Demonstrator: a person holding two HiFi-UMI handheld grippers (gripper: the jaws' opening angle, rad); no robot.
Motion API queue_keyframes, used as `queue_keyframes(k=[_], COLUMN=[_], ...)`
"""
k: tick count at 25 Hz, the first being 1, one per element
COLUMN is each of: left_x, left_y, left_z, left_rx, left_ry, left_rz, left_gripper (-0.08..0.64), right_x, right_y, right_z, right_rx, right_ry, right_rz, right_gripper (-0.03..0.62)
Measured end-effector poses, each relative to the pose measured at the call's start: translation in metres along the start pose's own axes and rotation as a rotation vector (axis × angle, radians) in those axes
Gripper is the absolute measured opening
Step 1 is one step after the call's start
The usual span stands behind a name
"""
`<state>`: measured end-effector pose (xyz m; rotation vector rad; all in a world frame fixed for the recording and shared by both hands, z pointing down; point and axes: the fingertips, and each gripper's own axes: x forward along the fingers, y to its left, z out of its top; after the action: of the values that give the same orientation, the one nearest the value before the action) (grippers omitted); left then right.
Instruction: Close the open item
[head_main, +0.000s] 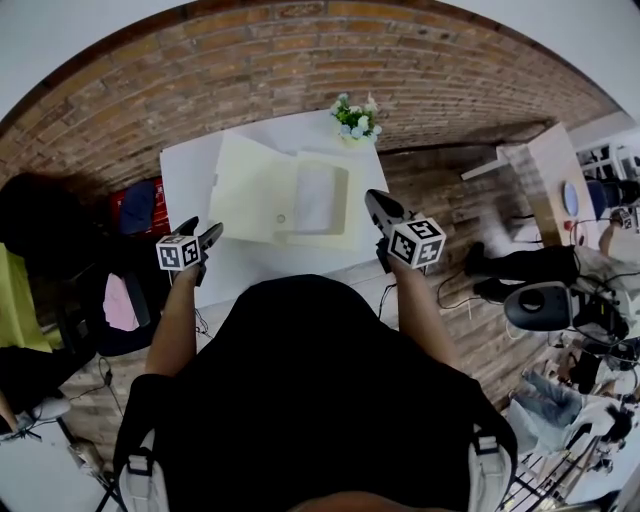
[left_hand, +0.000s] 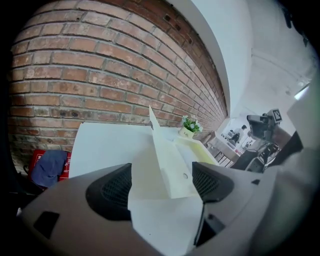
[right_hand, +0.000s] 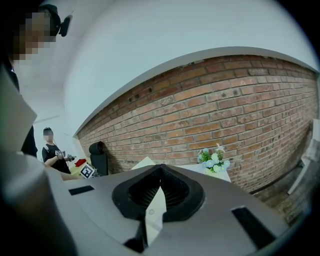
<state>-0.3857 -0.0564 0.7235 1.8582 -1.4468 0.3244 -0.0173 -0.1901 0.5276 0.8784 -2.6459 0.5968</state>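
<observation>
A pale yellow box (head_main: 290, 205) lies open on the white table (head_main: 190, 170), its lid flap spread to the left and its shallow tray to the right. My left gripper (head_main: 208, 238) hovers over the table's front left, short of the box, jaws wide with nothing between them. In the left gripper view the raised lid (left_hand: 167, 160) stands straight ahead beyond the left gripper (left_hand: 162, 185). My right gripper (head_main: 378, 205) is at the box's right front corner. In the right gripper view the right gripper (right_hand: 160, 172) has its pads together, and only a sliver of the box (right_hand: 155, 210) shows behind them.
A small pot of flowers (head_main: 355, 122) stands at the table's far right corner, against the brick wall. A red bin with blue cloth (left_hand: 47, 167) sits on the floor left of the table. Chairs and camera gear crowd the right side (head_main: 540, 305). A person (right_hand: 52, 152) stands in the distance.
</observation>
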Motion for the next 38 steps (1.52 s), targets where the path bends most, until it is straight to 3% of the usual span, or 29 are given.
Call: queue_keyframes(k=[10,19,38], left_x=[0.018,0.028,0.019], left_y=[-0.002,-0.006,-0.008], left_z=[-0.021,-0.027,-0.02], left_rx=[-0.041,-0.044,-0.035], left_ry=[0.053,0.087,0.075], left_rz=[-0.055,-0.076,-0.06], left_gripper=[0.362,0.265,0.066], right_x=[-0.002,-0.006,0.017], right_y=[0.0,-0.006,-0.012], right_z=[-0.002,-0.013,-0.021], right_rx=[0.002,0.012,0.022], right_ry=[0.007,0.039,0.063], right_rz=[-0.017,-0.019,0.03], right_gripper=[0.02,0.02,0.02])
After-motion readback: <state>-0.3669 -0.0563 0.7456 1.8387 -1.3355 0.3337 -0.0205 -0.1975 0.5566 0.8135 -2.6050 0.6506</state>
